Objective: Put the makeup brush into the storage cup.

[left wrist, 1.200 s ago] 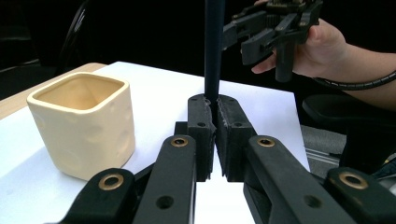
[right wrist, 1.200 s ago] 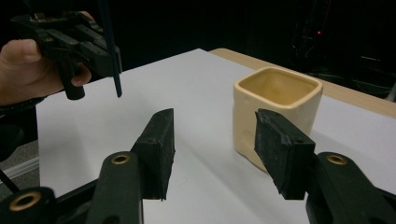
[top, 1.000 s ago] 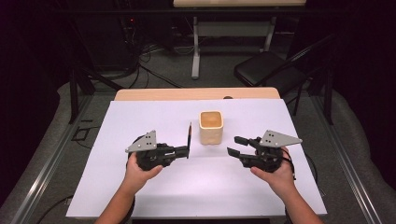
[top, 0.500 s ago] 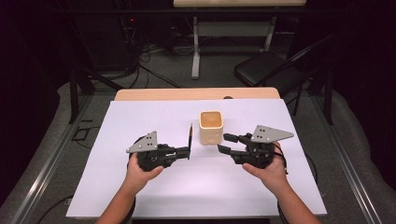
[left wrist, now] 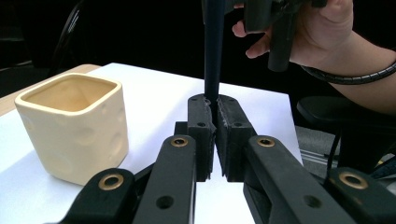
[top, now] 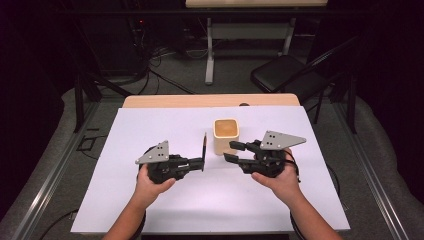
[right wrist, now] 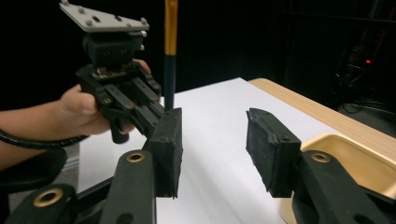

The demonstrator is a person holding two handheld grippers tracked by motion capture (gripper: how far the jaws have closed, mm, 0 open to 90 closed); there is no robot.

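Hands at a white-covered table [top: 150, 210] worked two tools around a slim dark pencil [top: 204, 143] with a yellow upper band. The left tool [top: 201, 164] gripped the pencil's lower end tight, jaws fully shut, holding it upright just left of a cream square ceramic cup [top: 226, 136]. The right tool [top: 232, 151] had edged up and leftward over the past second, now just beside the cup's near right corner, its jaws partly apart and just been narrowing with nothing between them. That approach suggested a handover or a steadying of the pencil before it went into the cup, which stood empty
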